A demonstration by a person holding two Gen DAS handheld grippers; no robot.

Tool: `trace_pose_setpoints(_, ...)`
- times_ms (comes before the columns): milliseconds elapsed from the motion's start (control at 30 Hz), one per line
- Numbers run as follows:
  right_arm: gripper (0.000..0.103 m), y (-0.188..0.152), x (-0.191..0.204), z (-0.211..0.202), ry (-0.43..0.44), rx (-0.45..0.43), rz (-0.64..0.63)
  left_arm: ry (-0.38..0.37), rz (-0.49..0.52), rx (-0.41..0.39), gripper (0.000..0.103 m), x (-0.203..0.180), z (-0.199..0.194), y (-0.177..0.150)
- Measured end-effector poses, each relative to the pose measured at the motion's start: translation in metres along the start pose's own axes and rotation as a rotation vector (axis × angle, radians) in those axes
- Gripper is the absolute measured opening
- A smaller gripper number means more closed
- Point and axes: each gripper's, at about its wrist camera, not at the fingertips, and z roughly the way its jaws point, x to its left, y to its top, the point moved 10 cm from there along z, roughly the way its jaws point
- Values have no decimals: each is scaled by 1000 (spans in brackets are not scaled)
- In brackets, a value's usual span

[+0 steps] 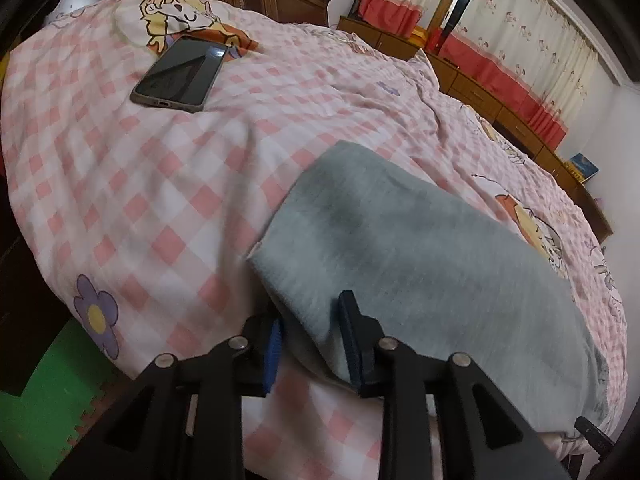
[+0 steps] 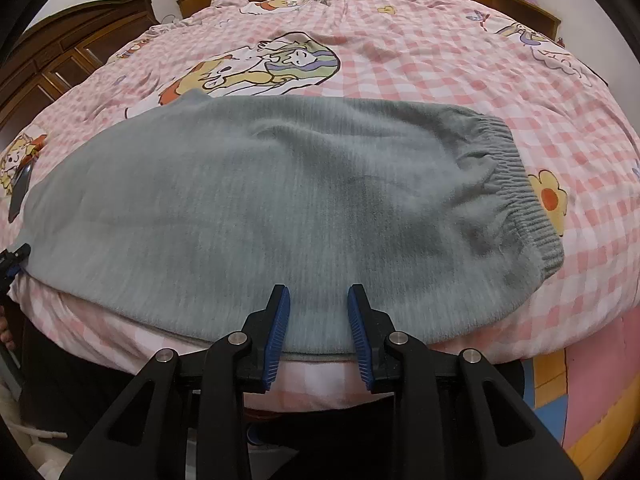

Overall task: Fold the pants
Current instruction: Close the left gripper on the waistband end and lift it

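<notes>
A bedroom: dark wooden wardrobes and low cabinets along the walls, red-and-cream curtains, and a bed covered by a pink-and-white checked duvet with cartoon prints (image 2: pixel 400 72) that serves as the work surface. Across its near edge lie the grey fleecy pants with a ribbed elastic waistband (image 2: pixel 280 200), already doubled leg on leg, waistband to the right, leg ends to the left.

The black left gripper with blue pads (image 1: pixel 310 340) has its jaws parted around the leg-end corner of the pants — the cloth runs between the pads, yet a gap shows, so it is not pinched. The black right gripper with blue pads (image 2: pixel 318 320) is likewise released, jaws spread at the near long edge around mid-length.

Risks, as I judge them: the fleece is thick and two-layered, so a shallow bite could catch only the top layer and the fold would come apart when lifted. The duvet is soft and loose — a low pad could grab it along with the pants. The pants sit at the bed's edge and a careless drag could pull them off. The dark smartphone in a grey case (image 1: pixel 180 74) lies well apart from the pants, but a wide sweep leftward could reach it.

No containers are in view near the work; what the cabinets hold cannot be seen.
</notes>
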Motion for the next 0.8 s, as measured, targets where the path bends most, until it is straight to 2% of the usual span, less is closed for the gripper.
trace_pose_setpoints(167,31,1,0,3,6,-4,-7,-9,-39,8,32,0,5,2)
trace_pose_setpoints(200,31,2,-1,4,8,-4,-6,-4,-30,10,29,-1,5,4)
trace_pose_setpoints(233,31,3,-1,4,12,-5,-3,2,-13,8,17,-3,5,5)
trace_pose_setpoints(267,31,3,-1,4,15,-6,0,0,-1,8,11,-4,4,6)
trace_pose_setpoints(400,31,4,-1,3,22,-9,9,-29,12,-8,8,-14,-10,12)
trace_pose_setpoints(600,31,6,-1,-4,31,-26,23,-142,72,-81,8,-51,-58,36)
trace_pose_setpoints(800,31,11,-2,-18,52,-65,34,-313,191,-122,8,-119,-104,47)
